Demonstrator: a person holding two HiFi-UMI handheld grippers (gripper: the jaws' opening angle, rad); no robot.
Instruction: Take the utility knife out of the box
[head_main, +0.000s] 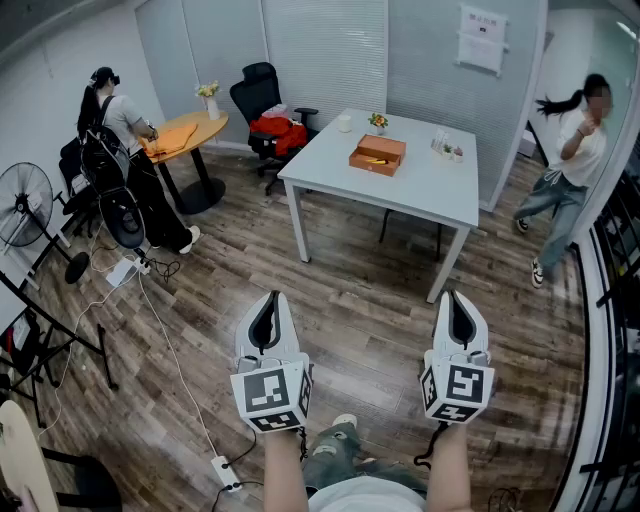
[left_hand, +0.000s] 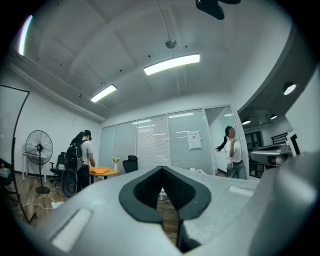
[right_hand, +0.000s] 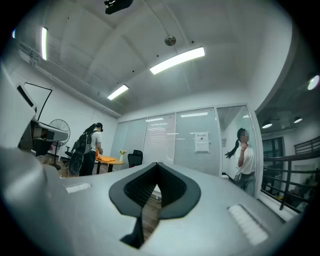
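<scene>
An open orange-brown box (head_main: 377, 155) sits on the white table (head_main: 420, 185) across the room, with something yellow lying inside it; I cannot make out the knife itself. My left gripper (head_main: 268, 303) and right gripper (head_main: 458, 297) hover over the wooden floor, well short of the table, both pointing toward it. Both are shut with nothing held. In the left gripper view the jaws (left_hand: 162, 172) meet at their tips, and the right gripper view shows the same at its jaws (right_hand: 157, 167).
A person (head_main: 125, 150) stands by a round yellow table (head_main: 190, 135) at the left, another person (head_main: 570, 170) walks at the right. A black office chair (head_main: 268, 110) stands behind the white table. A fan (head_main: 25, 205), cables and a power strip (head_main: 225, 472) lie at left.
</scene>
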